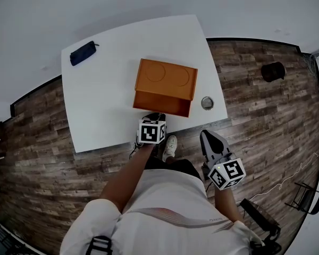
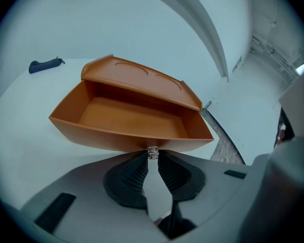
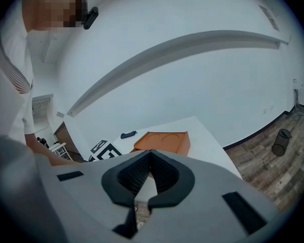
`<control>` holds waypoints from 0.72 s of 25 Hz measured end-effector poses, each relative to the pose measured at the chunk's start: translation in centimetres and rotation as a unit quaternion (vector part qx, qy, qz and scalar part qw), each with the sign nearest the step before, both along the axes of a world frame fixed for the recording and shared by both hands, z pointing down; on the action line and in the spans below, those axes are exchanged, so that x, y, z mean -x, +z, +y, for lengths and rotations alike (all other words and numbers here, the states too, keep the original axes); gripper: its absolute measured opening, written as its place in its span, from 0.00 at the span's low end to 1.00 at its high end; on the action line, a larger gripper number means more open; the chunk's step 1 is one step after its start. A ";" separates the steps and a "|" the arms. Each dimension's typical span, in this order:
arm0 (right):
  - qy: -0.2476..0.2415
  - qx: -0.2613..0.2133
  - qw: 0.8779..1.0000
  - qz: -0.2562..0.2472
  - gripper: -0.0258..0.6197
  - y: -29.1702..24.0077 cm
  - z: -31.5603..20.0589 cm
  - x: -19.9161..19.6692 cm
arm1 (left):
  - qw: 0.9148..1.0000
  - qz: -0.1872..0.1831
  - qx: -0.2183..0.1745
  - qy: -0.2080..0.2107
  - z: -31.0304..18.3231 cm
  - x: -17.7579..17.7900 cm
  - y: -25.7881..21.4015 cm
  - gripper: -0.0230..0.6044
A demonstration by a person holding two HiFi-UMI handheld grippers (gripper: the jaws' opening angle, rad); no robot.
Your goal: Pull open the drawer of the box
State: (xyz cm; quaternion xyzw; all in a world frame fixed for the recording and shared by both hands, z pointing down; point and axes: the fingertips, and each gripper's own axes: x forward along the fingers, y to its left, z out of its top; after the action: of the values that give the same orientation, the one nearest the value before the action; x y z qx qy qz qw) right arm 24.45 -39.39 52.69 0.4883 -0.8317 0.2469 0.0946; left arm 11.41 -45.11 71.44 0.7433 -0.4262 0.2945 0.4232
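An orange box stands in the middle of the white table. Its drawer is pulled out towards me and shows an empty inside. A small clear knob sticks out of the drawer's front wall, and my left gripper is shut on it. In the head view the left gripper sits at the table's near edge, right against the drawer front. My right gripper hangs off the table over the floor, to the right. Its jaws are shut with nothing in them.
A dark blue pouch lies at the table's far left corner. A small round metal object sits to the right of the box. On the wooden floor at the right is a black round object.
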 end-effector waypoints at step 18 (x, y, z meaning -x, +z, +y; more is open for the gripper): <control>-0.013 -0.007 1.000 -0.002 0.04 -0.4 0.7 1.0 | 1.000 -0.002 0.006 -0.017 2.8 0.3 0.1 0.15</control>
State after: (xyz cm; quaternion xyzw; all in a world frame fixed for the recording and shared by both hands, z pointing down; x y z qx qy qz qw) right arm 23.41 -38.74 52.25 0.4773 -0.8401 0.2405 0.0930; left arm 11.15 -42.35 71.55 0.7330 -0.4372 0.2914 0.4321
